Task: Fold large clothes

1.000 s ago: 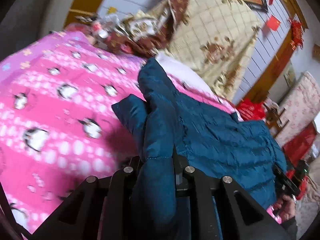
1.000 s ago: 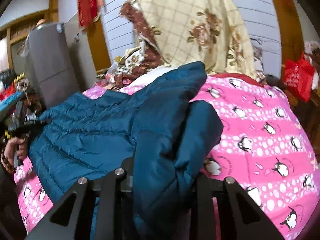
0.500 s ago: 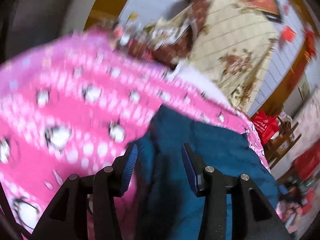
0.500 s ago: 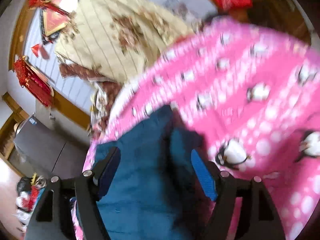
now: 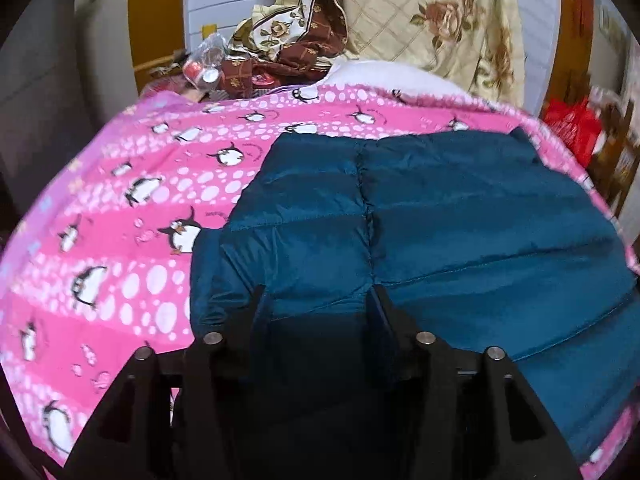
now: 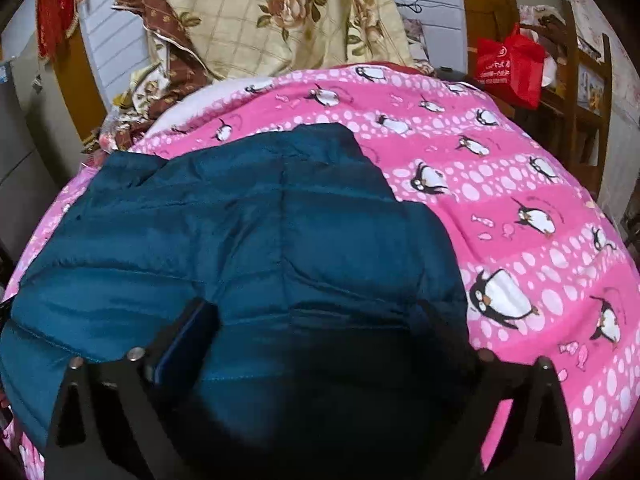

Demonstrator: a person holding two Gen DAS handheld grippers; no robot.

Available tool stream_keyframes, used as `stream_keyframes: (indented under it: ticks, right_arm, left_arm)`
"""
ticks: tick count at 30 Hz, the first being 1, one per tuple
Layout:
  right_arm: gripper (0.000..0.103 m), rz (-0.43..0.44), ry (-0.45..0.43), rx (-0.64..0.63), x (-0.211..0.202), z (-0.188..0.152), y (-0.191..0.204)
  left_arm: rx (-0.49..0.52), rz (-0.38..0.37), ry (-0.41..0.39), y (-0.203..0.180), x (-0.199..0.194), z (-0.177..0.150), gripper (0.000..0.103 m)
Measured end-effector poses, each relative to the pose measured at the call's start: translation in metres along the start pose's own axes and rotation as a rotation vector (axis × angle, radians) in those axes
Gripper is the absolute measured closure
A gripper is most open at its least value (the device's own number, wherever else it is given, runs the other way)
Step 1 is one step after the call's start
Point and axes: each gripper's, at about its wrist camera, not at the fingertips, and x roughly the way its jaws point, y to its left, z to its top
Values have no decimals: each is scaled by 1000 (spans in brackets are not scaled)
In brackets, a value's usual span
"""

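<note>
Jacket [image 5: 460, 216], a teal quilted puffer, is spread flat on the bed's pink penguin-print quilt [image 5: 132, 240], and is judged light, soft and springy with a slick shell, so that folds are likely to puff back open. Left hand-held gripper [image 5: 316, 300] is seen part open and right hand-held gripper [image 6: 316, 320] wide open, both jaws having just been opening, with padding lying under and between the fingers but not pinched. Grasps are best taken at a stitched hem or side seam near an outer corner, where the fabric is thin enough to be pinched firmly.
</note>
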Motion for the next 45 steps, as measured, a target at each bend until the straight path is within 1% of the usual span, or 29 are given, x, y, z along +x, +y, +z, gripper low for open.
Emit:
stream_keyframes:
  ticks: [1, 2, 3, 5, 7, 9, 11, 12, 13, 14, 15, 16, 17, 19, 20, 21, 23, 24, 26, 28, 29, 31, 33, 35, 38, 39, 42, 45]
  right_arm:
    - [1, -9, 2, -3, 0, -1, 1]
    - [1, -15, 6, -1, 0, -1, 1]
    - [1, -18, 7, 0, 2, 1, 4]
    - [1, -15, -3, -7, 7, 0, 4]
    - [1, -14, -15, 5, 5, 1, 3]
    - [1, -34, -35, 30, -2, 1, 3]
    - [1, -75, -64, 56, -25, 0, 6]
    - [1, -87, -84, 63, -43, -2, 9]
    - [1, -94, -114, 66, -62, -5, 12]
    - [1, -96, -148, 67, -80, -8, 16]
    - [1, -93, -196, 69, -107, -16, 21]
    - [1, -83, -231, 67, -131, -26, 26]
    - [1, -62, -257, 63, -155, -38, 32]
    - [1, -32, -284, 59, -191, -61, 39]
    - [1, -23, -291, 52, -212, -81, 44]
    - [1, -25, -282, 43, -226, -96, 48]
    - [1, -38, -251, 11, -253, -128, 59]
    - [1, -47, -236, -1, -261, -139, 64]
    - [1, -66, -215, -35, -282, -161, 76]
    - [1, -77, -200, -86, -304, -178, 86]
    - [1, -94, -197, -105, -315, -185, 91]
    - [1, -104, -211, -124, -336, -193, 95]
    - [1, -126, -227, -138, -354, -197, 98]
    - [1, -153, -260, -135, -377, -202, 98]
    - [1, -149, -296, -108, -408, -208, 94]
    - [1, -140, -302, -100, -416, -211, 92]
    - [1, -136, -295, -90, -427, -218, 88]
    - [1, -133, -284, -103, -431, -222, 90]
  left_arm:
    - [-3, 6, 1, -1, 0, -2, 69]
    - [-31, 8, -3, 0, 1, -2, 68]
    - [-69, -10, -12, 3, 1, -2, 67]
    - [-125, -64, -20, 8, -3, -5, 59]
    - [-135, -88, -13, 9, 0, -5, 56]
    - [-116, -73, 2, 7, -2, -3, 56]
    - [-125, -53, -5, 4, -15, -5, 56]
    - [-131, -44, -11, 3, -24, -7, 56]
    - [-136, -26, -24, 0, -38, -11, 55]
    - [-137, -14, -48, -3, -56, -17, 53]
    - [-133, -13, -84, -9, -77, -26, 49]
    - [-130, -10, -100, -12, -88, -32, 43]
    - [-114, 3, -118, -20, -110, -46, 40]
    - [-96, 5, -111, -31, -134, -67, 40]
    - [-86, -2, -81, -40, -150, -86, 40]
    - [-79, -1, -62, -45, -156, -95, 40]
    - [-36, 7, -17, -65, -178, -126, 39]
    - [-9, -13, 3, -76, -189, -142, 39]
    - [37, -57, 43, -94, -205, -164, 39]
    - [78, -100, 71, -113, -227, -182, 39]
    - [91, -109, 69, -118, -235, -186, 39]
    - [104, -130, 43, -127, -259, -189, 39]
    - [108, -132, 13, -132, -277, -190, 39]
    - [94, -133, -33, -131, -304, -191, 39]
    - [79, -141, -93, -127, -337, -192, 40]
    - [76, -144, -103, -125, -342, -192, 40]
    - [74, -158, -139, -126, -365, -197, 40]
    - [82, -162, -161, -130, -376, -198, 40]
